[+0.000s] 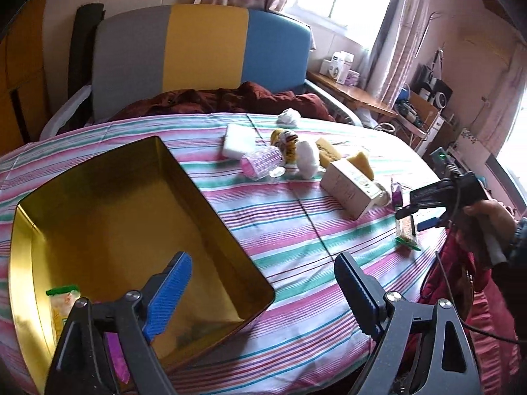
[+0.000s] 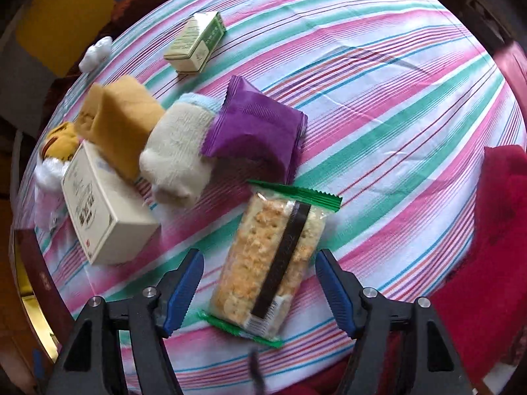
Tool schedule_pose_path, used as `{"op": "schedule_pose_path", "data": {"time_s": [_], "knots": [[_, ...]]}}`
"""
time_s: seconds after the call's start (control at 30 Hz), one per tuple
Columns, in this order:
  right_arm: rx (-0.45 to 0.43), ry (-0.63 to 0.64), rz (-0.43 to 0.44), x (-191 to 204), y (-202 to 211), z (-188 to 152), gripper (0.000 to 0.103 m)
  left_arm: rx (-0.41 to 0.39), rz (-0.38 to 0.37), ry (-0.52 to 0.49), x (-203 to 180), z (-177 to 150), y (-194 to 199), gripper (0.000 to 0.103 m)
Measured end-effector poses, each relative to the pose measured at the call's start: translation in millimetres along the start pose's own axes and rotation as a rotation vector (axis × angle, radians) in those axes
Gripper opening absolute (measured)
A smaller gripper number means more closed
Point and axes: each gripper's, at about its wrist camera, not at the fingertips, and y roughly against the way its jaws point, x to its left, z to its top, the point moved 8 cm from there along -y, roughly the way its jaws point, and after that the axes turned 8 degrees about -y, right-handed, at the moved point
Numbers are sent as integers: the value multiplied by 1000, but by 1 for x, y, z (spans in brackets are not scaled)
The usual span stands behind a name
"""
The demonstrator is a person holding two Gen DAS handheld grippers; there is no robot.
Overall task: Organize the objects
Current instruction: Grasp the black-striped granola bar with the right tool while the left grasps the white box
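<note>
While your right gripper [image 2: 258, 291] points down over the cracker packet [image 2: 268, 265], the packet lies flat on the striped counter [image 2: 378, 125] directly between the two blue pads, which stand apart on either side of it and press on nothing. Its long axis runs away from you, roughly along the line the gripper looks down, so the pads face its long sides: closing would take it across its narrow width. The near green-crimped end sits just below the pads. The purple packet [image 2: 253, 131] lies just beyond the far end, near but seemingly apart; distortion makes that gap hard to judge. Your left gripper [image 1: 263, 291] is wide open and empty, hanging at the near corner of the gold tin [image 1: 29, 230], well apart from the cracker packet. The right hand is plainly the nearer.
</note>
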Motion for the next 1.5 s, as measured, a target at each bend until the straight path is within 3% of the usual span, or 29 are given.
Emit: {"op": "schedule_pose_path", "data": {"time_s": [0.17, 0.2, 0.27, 0.3, 0.53, 0.73, 1.1, 1.2, 1.3, 1.37, 1.4, 1.5], "knots": [[-2, -7, -56, -4, -8, 7, 69, 7, -27, -15, -9, 4, -6, 90], [-4, 9, -67, -3, -8, 6, 65, 12, -29, -24, -11, 5, -8, 90], [0, 56, -82, 0, -7, 2, 49, 22, -32, -41, -16, 8, -12, 90], [0, 81, -87, 1, -6, 0, 48, 27, -34, -49, -19, 10, -14, 90], [-44, 166, -24, 6, 9, -13, 47, 84, -120, -80, -59, 31, -49, 90], [-109, 131, 74, -3, 27, -16, 47, 158, -172, -44, -92, 60, -98, 89], [-169, 93, 219, -19, 49, -23, 47, 286, -129, 59, -130, 104, -192, 89], [-176, 82, 250, -11, 56, -30, 47, 318, -105, 72, -135, 106, -212, 89], [-180, 74, 273, 2, 51, -14, 47, 337, -71, 75, -137, 106, -228, 89], [-177, 75, 280, 14, 43, -9, 47, 350, -64, 75, -137, 103, -234, 86], [-176, 78, 281, 14, 44, -10, 47, 352, -60, 58, -137, 101, -235, 77], [-172, 82, 281, 26, 37, -5, 47, 327, -85, -6, -138, 98, -230, 70]]}}
